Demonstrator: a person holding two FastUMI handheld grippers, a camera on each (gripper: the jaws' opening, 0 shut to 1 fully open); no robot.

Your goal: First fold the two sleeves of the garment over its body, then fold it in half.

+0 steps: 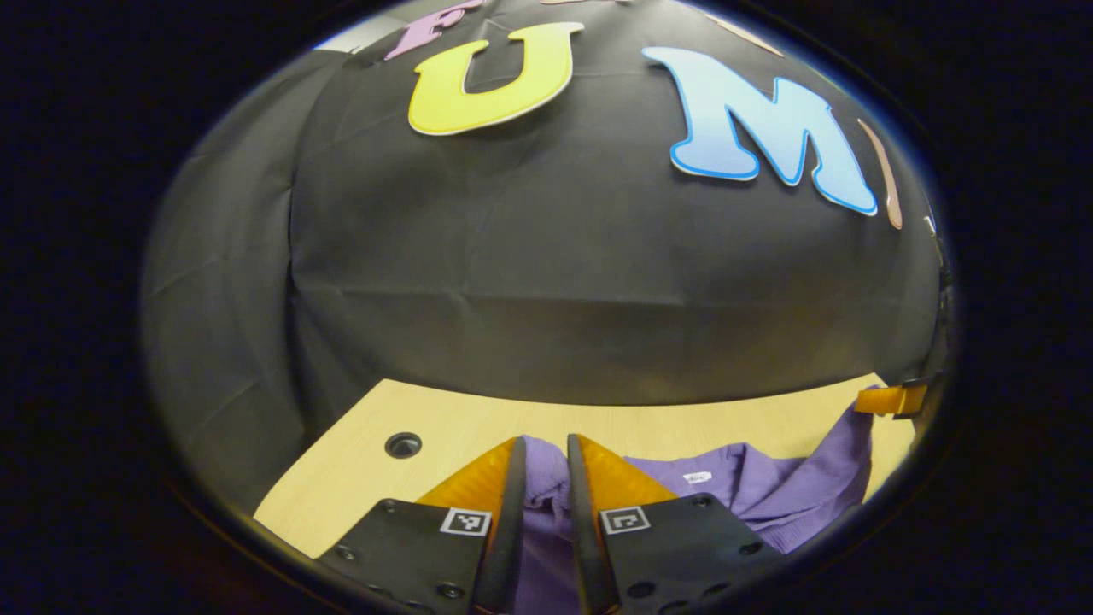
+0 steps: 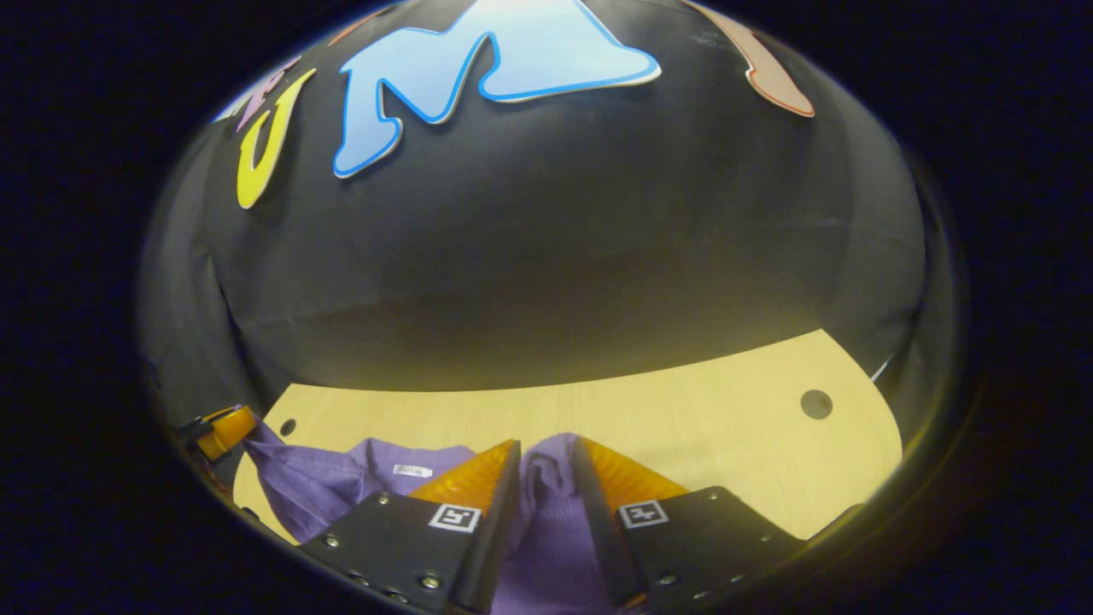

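A purple knit garment (image 1: 768, 491) lies on a light wooden table (image 1: 478, 423), its collar and white neck label toward the back wall. In the left gripper view my left gripper (image 1: 544, 461) is shut on a bunched fold of the purple cloth, lifted between its fingers. At that view's right edge the other gripper (image 1: 888, 399) holds up another part of the garment. In the right gripper view my right gripper (image 2: 546, 465) is shut on a purple fold too, with the garment (image 2: 341, 478) trailing left toward the other gripper (image 2: 224, 431).
The black cloth wall rises close behind the table's far edge. A round cable hole (image 1: 402, 444) sits in the tabletop left of the garment, and another hole (image 2: 816, 403) lies toward the right end. Bare wood (image 2: 726, 444) stretches right of the garment.
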